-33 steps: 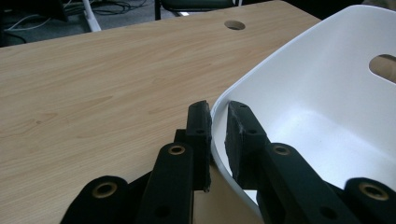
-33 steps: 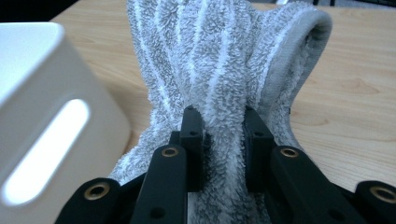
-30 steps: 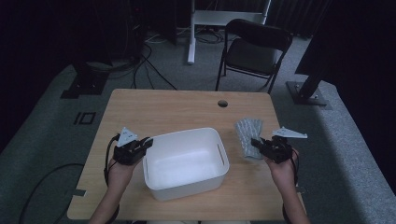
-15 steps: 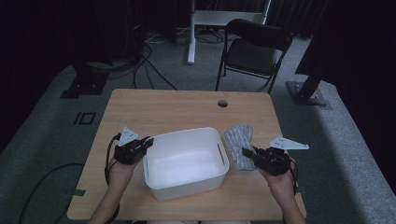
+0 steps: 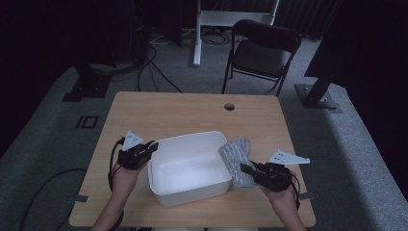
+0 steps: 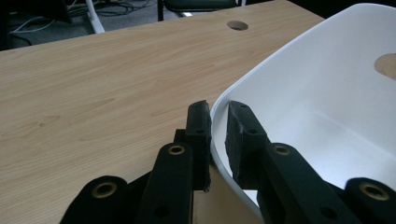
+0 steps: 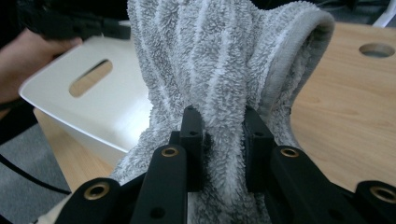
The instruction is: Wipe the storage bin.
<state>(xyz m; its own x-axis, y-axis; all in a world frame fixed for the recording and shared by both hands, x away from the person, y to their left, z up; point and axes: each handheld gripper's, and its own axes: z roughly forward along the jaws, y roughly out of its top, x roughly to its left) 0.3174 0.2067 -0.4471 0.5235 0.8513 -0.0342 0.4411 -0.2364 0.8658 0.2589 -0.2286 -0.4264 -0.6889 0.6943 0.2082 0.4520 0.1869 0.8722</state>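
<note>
A white plastic bin stands on the wooden table. My left gripper is shut on the bin's left rim, one jaw outside the wall and one inside. A grey striped towel lies bunched against the bin's right side. My right gripper is shut on the towel, whose folds rise between and above the jaws. The bin's handle slot is to the left in the right gripper view. The bin looks empty inside.
A round cable hole is near the table's far edge. A black folding chair stands beyond the table, with a white desk leg and cables on the floor behind.
My right gripper has moved left and toward the near edge, dragging the towel up against the bin's right side. The left gripper and the bin have stayed put.
</note>
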